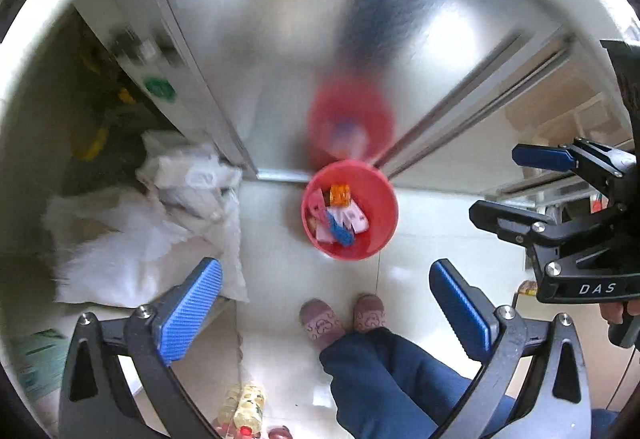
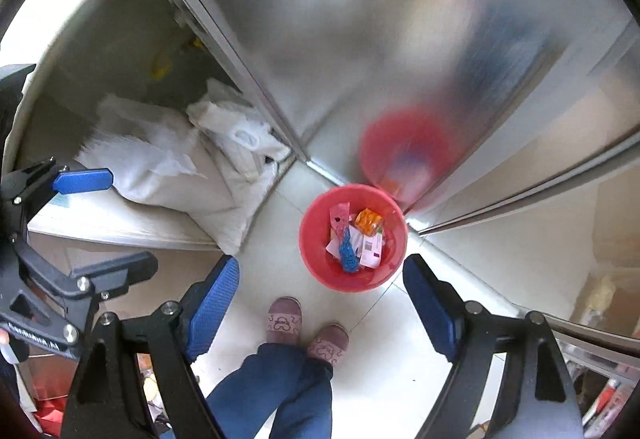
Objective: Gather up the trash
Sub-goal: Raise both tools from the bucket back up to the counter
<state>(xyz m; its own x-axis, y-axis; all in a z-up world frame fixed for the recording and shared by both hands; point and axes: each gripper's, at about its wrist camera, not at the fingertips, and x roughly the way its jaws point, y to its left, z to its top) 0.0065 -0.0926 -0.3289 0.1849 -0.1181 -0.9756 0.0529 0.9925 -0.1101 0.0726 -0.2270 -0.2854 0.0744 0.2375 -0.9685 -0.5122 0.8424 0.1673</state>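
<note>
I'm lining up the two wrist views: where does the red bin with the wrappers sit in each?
Left wrist: red bin just right of centre, against the frosted door.
Right wrist: red bin right of centre, lower middle.
Shared landmark: the person's slippers on the floor below the bin.

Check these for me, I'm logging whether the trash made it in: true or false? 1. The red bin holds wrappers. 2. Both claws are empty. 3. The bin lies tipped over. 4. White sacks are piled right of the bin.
1. True: the red bin holds wrappers.
2. True: left claw and right claw hold nothing.
3. False: it stands upright.
4. False: the white sacks lie to its left.
</note>
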